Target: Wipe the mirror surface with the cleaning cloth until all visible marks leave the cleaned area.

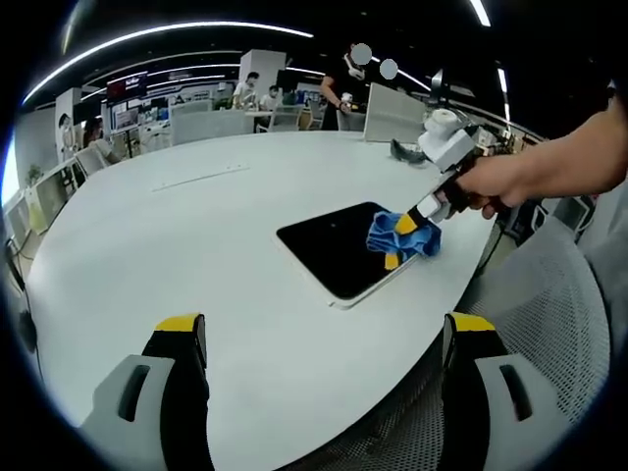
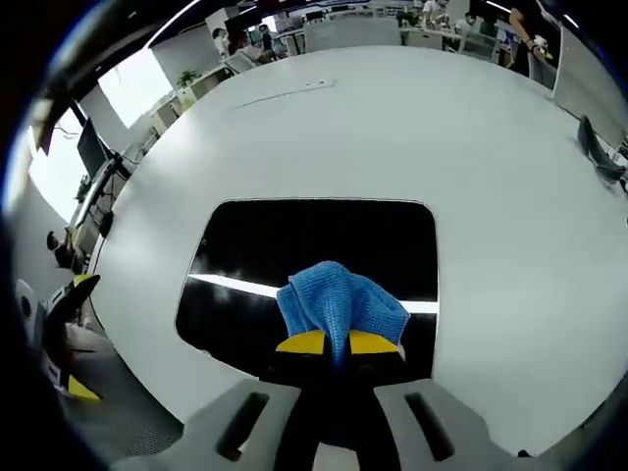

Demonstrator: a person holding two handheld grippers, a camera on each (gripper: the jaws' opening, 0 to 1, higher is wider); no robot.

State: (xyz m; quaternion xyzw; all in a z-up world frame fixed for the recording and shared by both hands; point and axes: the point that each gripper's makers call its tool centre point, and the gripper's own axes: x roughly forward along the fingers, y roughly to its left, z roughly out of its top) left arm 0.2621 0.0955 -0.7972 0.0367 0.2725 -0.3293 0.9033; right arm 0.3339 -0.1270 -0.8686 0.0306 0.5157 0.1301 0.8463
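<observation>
no text, label or number is legible anywhere in either view.

An open-plan office; a large white oval counter (image 1: 196, 255) under long ceiling strip lights (image 1: 177, 34); desks with monitors (image 1: 128, 88) and seated people (image 1: 245, 90) behind; mesh chair (image 1: 549, 304) beside it.

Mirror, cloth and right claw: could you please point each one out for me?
Mirror (image 2: 314, 240), right gripper view, bare dark glass.
Cloth (image 2: 339, 299), right gripper view, middle of the blue bunch.
Right claw (image 2: 339, 342), right gripper view, between its yellow tips.
</observation>
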